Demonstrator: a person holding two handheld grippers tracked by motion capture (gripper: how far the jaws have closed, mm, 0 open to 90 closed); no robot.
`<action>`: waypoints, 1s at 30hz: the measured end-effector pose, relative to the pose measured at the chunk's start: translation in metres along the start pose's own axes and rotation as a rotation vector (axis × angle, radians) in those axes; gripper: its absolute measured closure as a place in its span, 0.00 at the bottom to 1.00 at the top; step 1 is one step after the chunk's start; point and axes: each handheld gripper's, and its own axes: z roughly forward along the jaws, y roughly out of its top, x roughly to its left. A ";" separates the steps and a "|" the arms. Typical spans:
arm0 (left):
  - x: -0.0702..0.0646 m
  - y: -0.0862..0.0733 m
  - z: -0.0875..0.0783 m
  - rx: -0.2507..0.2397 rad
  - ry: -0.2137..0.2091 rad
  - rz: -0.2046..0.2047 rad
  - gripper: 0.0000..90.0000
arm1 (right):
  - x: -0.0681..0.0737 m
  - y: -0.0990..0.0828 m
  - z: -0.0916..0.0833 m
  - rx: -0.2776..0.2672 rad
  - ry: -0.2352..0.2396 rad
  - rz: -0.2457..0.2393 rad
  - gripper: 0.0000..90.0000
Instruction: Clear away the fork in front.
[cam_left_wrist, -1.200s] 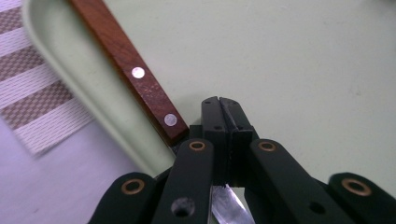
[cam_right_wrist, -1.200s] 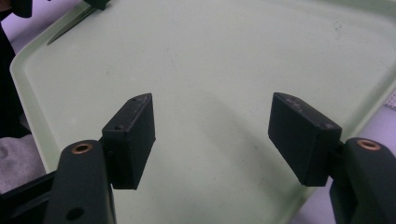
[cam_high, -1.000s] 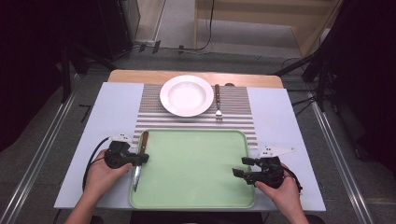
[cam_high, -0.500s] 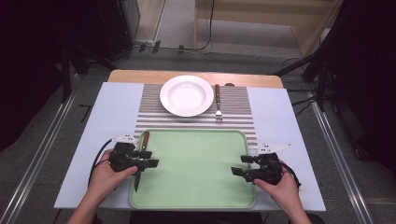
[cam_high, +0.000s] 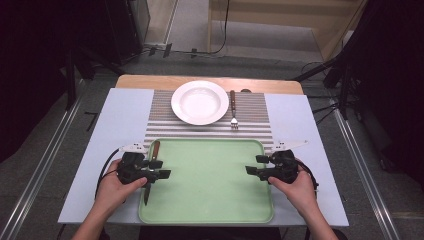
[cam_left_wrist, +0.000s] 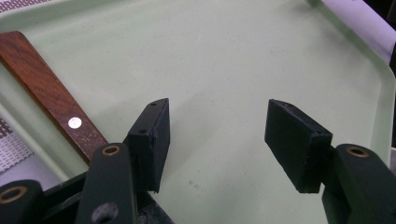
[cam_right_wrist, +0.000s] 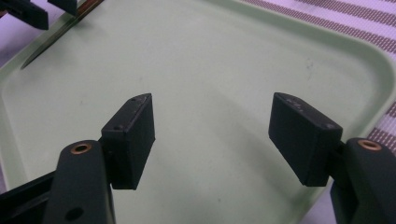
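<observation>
The knife (cam_high: 150, 170) lay along the left rim of the green tray (cam_high: 210, 200), at about nine o'clock from its centre, wooden handle toward the placemat (cam_high: 250, 107). The left gripper (cam_high: 162, 169) sat over it; its jaws had just been opening and stood released, nothing between them. Perched on the rim, the knife could have slid off toward the table if nudged. At three o'clock, the right gripper (cam_high: 252, 165) hovered with jaws spread and empty.
</observation>
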 end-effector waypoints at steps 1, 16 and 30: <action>0.000 0.000 0.000 0.000 0.003 -0.002 0.44 | -0.001 0.002 0.001 0.001 -0.004 -0.002 0.34; 0.003 0.002 0.001 -0.007 0.017 -0.012 0.44 | -0.011 0.021 0.008 -0.002 -0.043 0.008 0.37; 0.003 0.003 0.002 -0.003 0.010 -0.015 0.44 | -0.026 0.042 0.018 0.017 -0.054 0.009 0.40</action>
